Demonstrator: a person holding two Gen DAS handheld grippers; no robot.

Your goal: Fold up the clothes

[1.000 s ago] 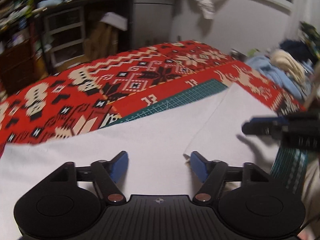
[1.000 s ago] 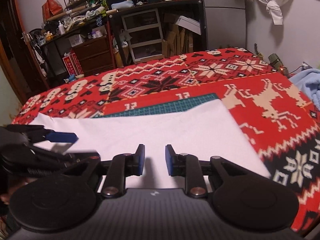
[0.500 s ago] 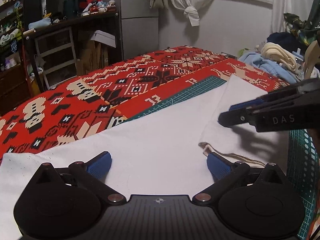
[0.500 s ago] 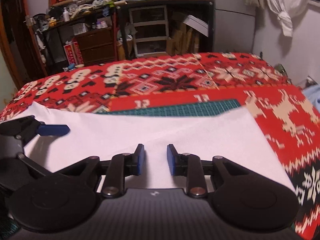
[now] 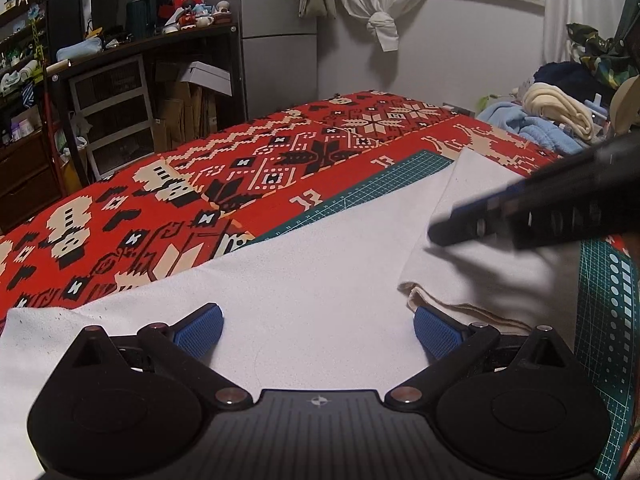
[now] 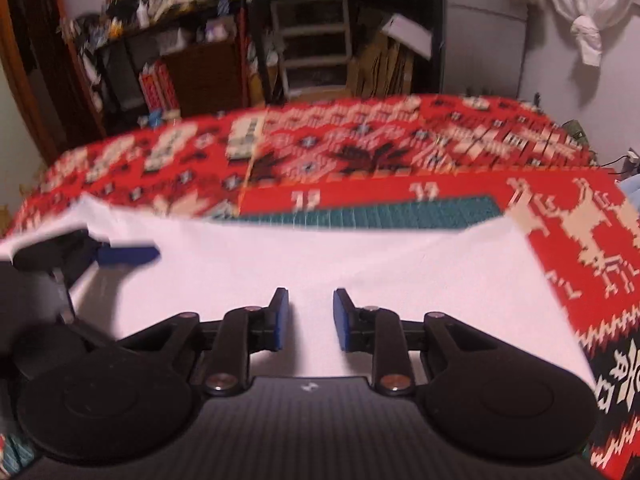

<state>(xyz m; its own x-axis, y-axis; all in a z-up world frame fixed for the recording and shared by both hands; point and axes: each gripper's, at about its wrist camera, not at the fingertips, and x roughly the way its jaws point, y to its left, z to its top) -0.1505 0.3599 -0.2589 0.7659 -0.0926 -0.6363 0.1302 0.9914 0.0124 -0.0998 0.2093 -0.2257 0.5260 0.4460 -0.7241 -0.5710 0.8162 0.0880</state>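
Your left gripper (image 5: 318, 326) has spread wide since a second ago, releasing the flat white cloth (image 5: 312, 280) on the green cutting mat (image 5: 384, 184). Your right gripper (image 6: 307, 318), jaws slightly parted, grasps nothing. Judge this fold laid; select the next edge.

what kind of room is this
Most likely a cluttered bedroom or living space at home: a red patterned blanket covers the surface, cluttered shelves line the wall, and a pile of clothes sits aside.
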